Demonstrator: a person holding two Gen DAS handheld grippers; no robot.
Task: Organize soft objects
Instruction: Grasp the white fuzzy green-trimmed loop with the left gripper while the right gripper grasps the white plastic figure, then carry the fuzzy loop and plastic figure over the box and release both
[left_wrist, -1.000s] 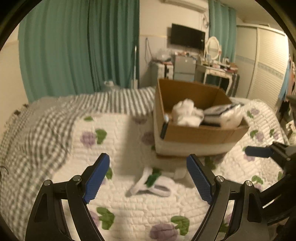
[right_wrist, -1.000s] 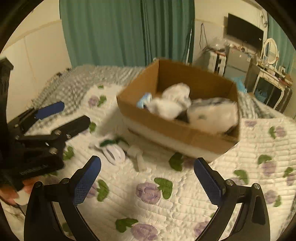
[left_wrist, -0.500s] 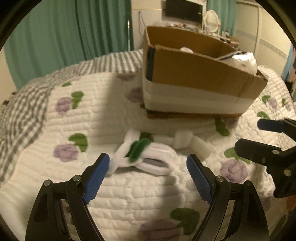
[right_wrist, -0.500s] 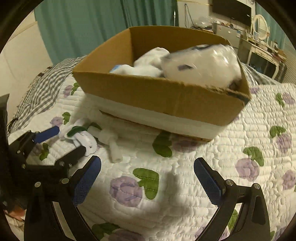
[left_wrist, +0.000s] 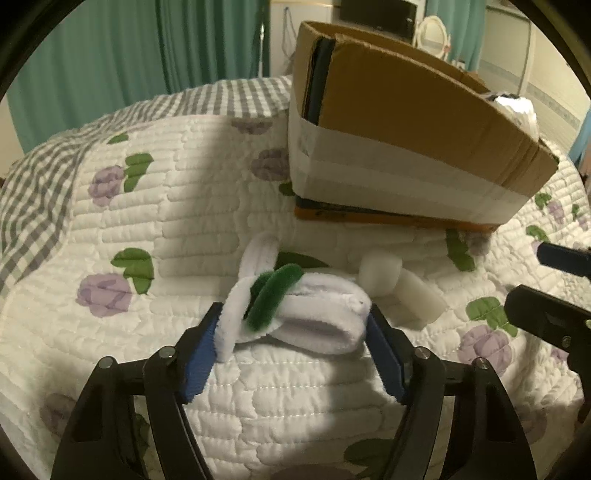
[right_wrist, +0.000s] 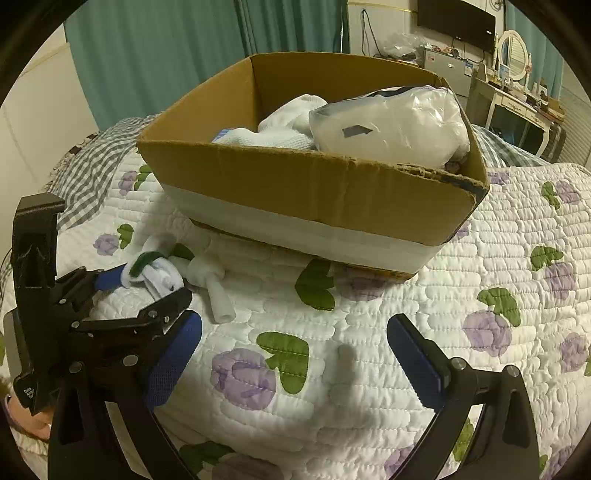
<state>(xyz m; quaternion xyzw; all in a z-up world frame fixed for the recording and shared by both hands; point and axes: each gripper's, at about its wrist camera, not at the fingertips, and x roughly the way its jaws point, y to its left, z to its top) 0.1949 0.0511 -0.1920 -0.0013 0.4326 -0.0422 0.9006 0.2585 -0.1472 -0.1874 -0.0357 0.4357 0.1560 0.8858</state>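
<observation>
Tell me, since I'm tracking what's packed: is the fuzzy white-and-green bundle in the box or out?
Out. The fuzzy bundle lies on the quilt before the cardboard box, between the left gripper's closing jaws.

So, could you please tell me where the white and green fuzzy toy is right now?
In the left wrist view the fuzzy toy lies on the quilt between the closing left claw pads, just before the cardboard box, beside white foam pieces.

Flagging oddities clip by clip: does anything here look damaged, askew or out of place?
Yes. The cardboard box has a ragged, torn top edge near its right corner, and it rests on a flattened piece of cardboard rather than straight on the quilt. A white foam piece lies loose in front of it.
</observation>
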